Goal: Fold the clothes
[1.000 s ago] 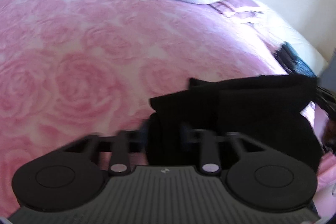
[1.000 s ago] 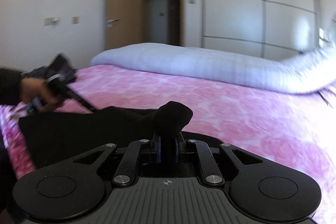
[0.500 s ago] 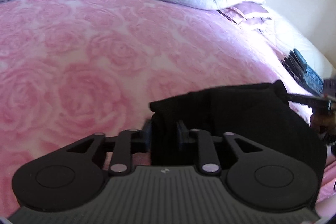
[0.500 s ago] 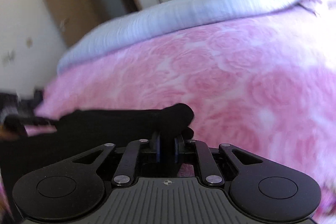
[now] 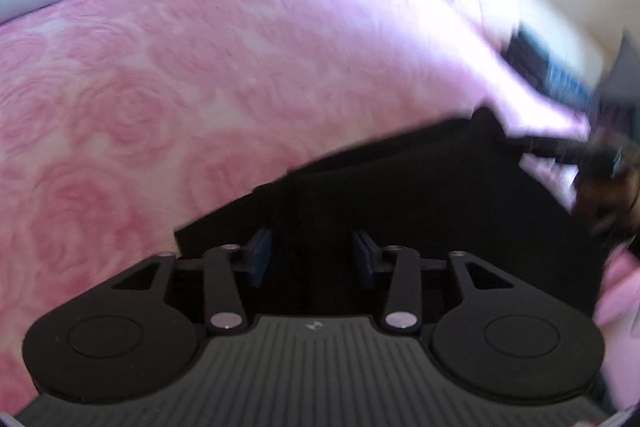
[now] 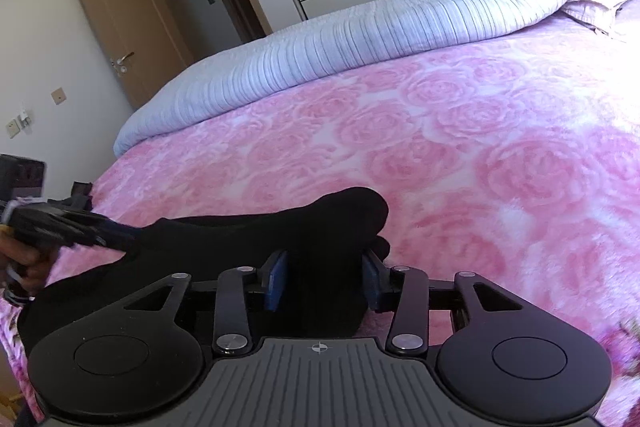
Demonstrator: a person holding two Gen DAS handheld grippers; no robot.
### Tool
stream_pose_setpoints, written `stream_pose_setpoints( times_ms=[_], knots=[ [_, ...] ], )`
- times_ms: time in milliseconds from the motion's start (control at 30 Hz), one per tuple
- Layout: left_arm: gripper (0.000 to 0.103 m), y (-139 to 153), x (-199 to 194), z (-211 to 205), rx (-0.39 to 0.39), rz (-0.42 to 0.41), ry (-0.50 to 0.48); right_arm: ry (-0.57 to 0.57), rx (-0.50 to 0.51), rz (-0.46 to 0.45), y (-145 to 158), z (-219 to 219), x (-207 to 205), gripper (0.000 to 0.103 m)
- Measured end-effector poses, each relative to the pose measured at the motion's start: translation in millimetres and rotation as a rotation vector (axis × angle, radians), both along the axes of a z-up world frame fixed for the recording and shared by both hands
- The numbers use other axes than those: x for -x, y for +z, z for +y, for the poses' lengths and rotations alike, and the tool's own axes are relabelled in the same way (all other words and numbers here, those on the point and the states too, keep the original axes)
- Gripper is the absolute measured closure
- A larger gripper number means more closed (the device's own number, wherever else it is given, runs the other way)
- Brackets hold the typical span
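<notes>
Between parted left tongs, black garment

a black garment is seen lying folded on the pink rose-patterned bed, near its edge. it is doubled over, with one layer laid on another, and a rounded fold is raised at one end.

The black garment is matt, soft cloth. Under it, the pink rose bedspread looks plush and fuzzy, and the pale quilt is ribbed fabric. The right gripper is matt black plastic, perhaps with rubbery blue fingers. The door is smooth wood.
</notes>
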State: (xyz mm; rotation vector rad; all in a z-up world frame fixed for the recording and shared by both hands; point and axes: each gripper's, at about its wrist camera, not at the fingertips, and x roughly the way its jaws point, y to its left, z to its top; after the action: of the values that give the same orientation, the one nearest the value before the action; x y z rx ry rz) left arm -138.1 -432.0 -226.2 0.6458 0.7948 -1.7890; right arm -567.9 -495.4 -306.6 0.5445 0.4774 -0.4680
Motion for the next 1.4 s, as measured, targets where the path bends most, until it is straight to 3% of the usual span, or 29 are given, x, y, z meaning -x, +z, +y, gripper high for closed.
stream_pose_setpoints(
  times_ms=[33, 67, 167, 300, 400, 533, 567, 700, 800, 900, 1000, 1133, 1267, 1400],
  knots=[
    [0.099, 7, 0, 3, 0.034, -0.004, -0.007, -0.003, -0.001, 0.011, 0, -1, 0, 0.084],
    [0.099, 14, -2, 6, 0.069, 0.003, -0.003, -0.003, 0.012, 0.000, 6, -1, 2, 0.091],
    [0.099, 28, -10, 11, 0.169, 0.012, 0.023, -0.001, 0.065, -0.051, 24, -3, 8, 0.093],
    [0.098, -10, -11, -12, 0.083, -0.008, 0.036, -0.008, 0.043, 0.013, 3, -18, -8, 0.093],
    [0.096, -22, -13, -13, 0.067, 0.010, 0.048, -0.032, -0.043, 0.004, -15, -30, -6, 0.091],
    [0.093, -12, -11, -15, 0.042, -0.020, 0.047, -0.045, 0.003, 0.069, 5, -19, 6, 0.062],
    [0.092, -7, -10, -15, 0.041, -0.027, 0.055, -0.050, 0.025, 0.088, 13, -13, 11, 0.061],
    [0.089, 26, -7, 12, 0.111, -0.078, 0.105, -0.039, 0.095, 0.076, 48, 35, 41, 0.060],
    [0.085, 47, 1, 48, 0.160, -0.120, 0.103, 0.026, 0.155, 0.018, 64, 92, 62, 0.059],
    [0.085, 44, 17, 89, 0.168, -0.176, 0.063, 0.110, 0.211, -0.026, 61, 149, 71, 0.059],
    [0.084, 40, 33, 130, 0.176, -0.232, 0.023, 0.154, 0.214, 0.020, 34, 181, 65, 0.059],
    [0.083, 31, 53, 178, 0.190, -0.316, -0.025, 0.085, 0.129, -0.012, 5, 177, 64, 0.060],
    [0.082, 4, 54, 175, 0.240, -0.324, 0.015, 0.078, 0.116, 0.021, 9, 169, 54, 0.060],
    [0.082, -1, 53, 173, 0.252, -0.329, 0.030, 0.084, 0.131, 0.063, 15, 168, 48, 0.060]
  ],
)
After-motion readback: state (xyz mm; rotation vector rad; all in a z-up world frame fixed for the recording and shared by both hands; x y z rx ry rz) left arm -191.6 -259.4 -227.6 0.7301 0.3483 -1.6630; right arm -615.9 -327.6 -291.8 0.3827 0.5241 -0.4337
